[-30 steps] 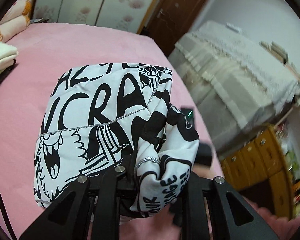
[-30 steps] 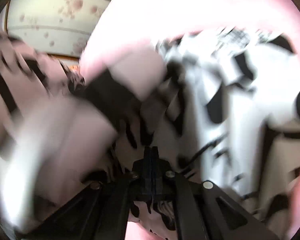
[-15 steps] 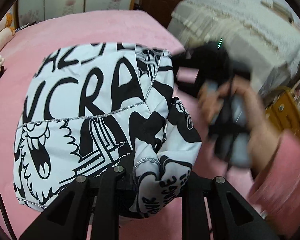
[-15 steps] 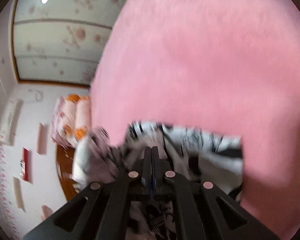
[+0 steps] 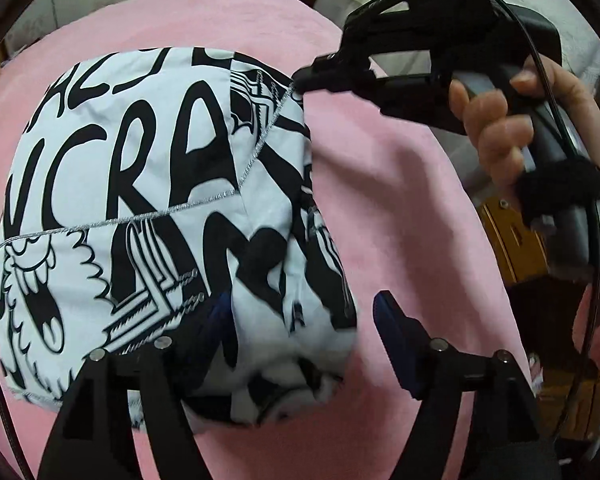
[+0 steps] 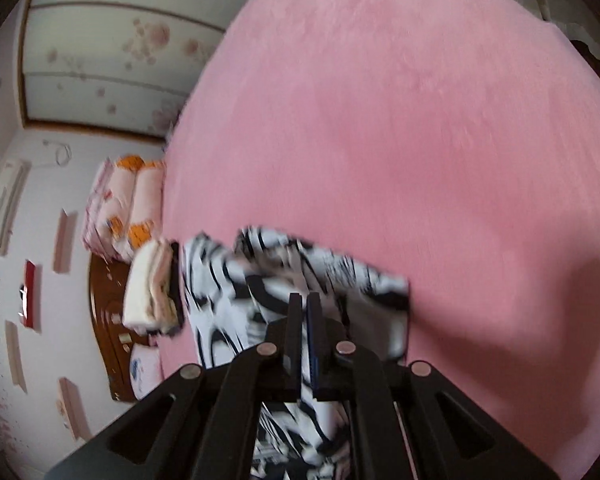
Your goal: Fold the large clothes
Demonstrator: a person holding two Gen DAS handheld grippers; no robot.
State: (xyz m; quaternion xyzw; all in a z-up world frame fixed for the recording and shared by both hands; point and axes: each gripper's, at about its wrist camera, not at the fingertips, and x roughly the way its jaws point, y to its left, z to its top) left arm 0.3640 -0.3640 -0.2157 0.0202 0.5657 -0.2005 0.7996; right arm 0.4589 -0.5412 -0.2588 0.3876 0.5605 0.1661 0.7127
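Note:
A folded black-and-white printed garment [image 5: 148, 208] lies on the pink bed cover [image 5: 400, 184]. My left gripper [image 5: 304, 320] is open, its fingers spread on either side of the garment's near right corner, with the cloth lying loose between them. My right gripper [image 6: 305, 312] is shut and sits over the garment [image 6: 260, 280] in its own view. In the left wrist view the right gripper [image 5: 304, 80] touches the garment's far right corner with its closed tip; whether cloth is pinched there I cannot tell.
The pink cover [image 6: 400, 120] spreads wide beyond the garment. Folded cream towels [image 6: 150, 284] and rolled pink-and-orange bedding [image 6: 124, 200] lie at the bed's edge. A wooden cabinet [image 5: 520, 248] stands right of the bed behind the person's hand [image 5: 500, 120].
My left gripper has opened and let go of the garment's corner, which has dropped flat. The right gripper has swung in to the garment's far right corner.

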